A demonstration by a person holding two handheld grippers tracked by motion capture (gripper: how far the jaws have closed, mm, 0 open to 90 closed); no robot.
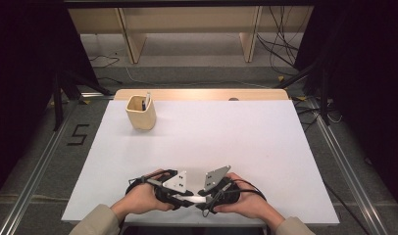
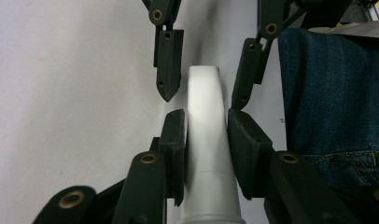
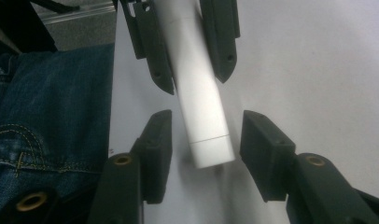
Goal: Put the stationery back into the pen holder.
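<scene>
A white cylindrical marker (image 2: 206, 140) is held level just above the near edge of the table, between my two grippers. My left gripper (image 2: 207, 154) is shut on its body, both pads pressed against it. The marker's capped end (image 3: 211, 151) reaches between the jaws of my right gripper (image 3: 208, 154), which stand apart from it with a gap on each side. In the high view, the left gripper (image 1: 180, 196) and right gripper (image 1: 210, 195) face each other, with the marker (image 1: 191, 199) bridging them.
A wooden cup (image 1: 141, 112) with a pen in it stands at the far left of the white tabletop (image 1: 236, 147). The person's jeans-clad leg (image 3: 47, 107) lies just below the table's near edge. Shelving and cables stand beyond the far edge.
</scene>
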